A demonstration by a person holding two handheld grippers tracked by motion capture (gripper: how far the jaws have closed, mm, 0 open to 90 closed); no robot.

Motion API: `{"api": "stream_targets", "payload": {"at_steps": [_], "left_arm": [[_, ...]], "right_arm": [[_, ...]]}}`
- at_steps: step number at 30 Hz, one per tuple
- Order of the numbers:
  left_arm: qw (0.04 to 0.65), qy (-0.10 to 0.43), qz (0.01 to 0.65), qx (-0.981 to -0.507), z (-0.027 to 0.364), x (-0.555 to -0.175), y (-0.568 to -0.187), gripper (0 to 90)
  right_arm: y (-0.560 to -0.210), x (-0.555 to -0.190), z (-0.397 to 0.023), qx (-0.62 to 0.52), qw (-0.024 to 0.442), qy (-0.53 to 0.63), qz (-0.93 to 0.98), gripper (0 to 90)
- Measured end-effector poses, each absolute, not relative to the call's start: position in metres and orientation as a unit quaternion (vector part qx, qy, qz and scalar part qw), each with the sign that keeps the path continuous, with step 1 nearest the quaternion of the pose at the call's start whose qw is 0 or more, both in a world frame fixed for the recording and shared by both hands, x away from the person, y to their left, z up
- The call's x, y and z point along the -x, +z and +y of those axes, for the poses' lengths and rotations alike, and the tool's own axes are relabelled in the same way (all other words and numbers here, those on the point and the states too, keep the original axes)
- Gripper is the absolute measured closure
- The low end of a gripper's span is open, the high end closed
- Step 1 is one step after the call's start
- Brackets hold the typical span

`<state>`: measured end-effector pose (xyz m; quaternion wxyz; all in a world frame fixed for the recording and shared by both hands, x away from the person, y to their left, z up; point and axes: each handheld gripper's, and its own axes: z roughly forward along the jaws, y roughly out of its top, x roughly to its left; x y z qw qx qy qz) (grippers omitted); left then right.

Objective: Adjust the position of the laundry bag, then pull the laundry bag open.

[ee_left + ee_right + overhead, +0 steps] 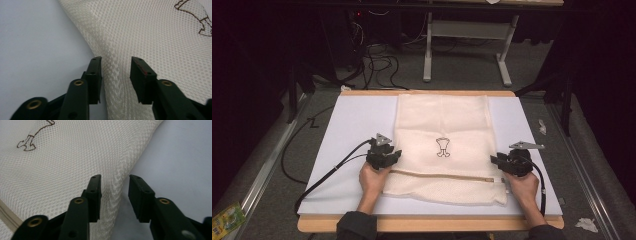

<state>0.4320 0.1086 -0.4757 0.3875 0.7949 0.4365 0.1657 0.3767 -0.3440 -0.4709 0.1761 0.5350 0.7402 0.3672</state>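
Right now I have the cream-coloured mesh laundry bag (pixel 443 145) lying flat on the pale lilac-white board (pixel 347 125) that covers the wooden table, its long sides running away from me and its near end folded over just below a tan zip line (pixel 442 174). A small dark-brown outline drawing (pixel 442 148) sits near the middle of the mesh.

My left gripper (pixel 384 156) rests at the bag's left edge, level with that drawing, and my right gripper (pixel 507 161) sits at the right edge, about opposite it. Both are released: no pad presses on the cloth.

In the left gripper view, the black jaws (pixel 116 75) stand apart with a raised ridge of mesh running up between them; the left jaw is over the seam where cloth meets board, the right jaw over the mesh. In the right gripper view, the gripper (pixel 115 195) mirrors this, a soft ridge of the bag's edge between the spread jaws, the right one over bare board. Whether the ridge brushes the inner face of the left jaw there I can't quite tell, as the weave blurs up close.

My hands (pixel 373 181) hold the grippers from the near edge of the table, cables (pixel 332 172) trailing off to the sides
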Motion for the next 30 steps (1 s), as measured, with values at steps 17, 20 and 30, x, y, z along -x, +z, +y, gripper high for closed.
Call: {"api": "stream_targets", "payload": {"at_steps": [17,20,30], "left_arm": [[0.412,0.232,0.386,-0.792,0.106,-0.375,-0.457,47.2],[0.425,0.225,0.376,-0.792,0.103,-0.369,-0.455,46.6],[0.435,0.197,0.35,-0.806,0.078,-0.364,-0.453,45.2]], "right_arm": [[-0.463,-0.35,-0.349,-0.535,0.183,0.388,0.727,44.3],[-0.463,-0.347,-0.348,-0.533,0.184,0.385,0.73,44.6],[-0.472,-0.336,-0.344,-0.542,0.166,0.38,0.731,44.3]]}}
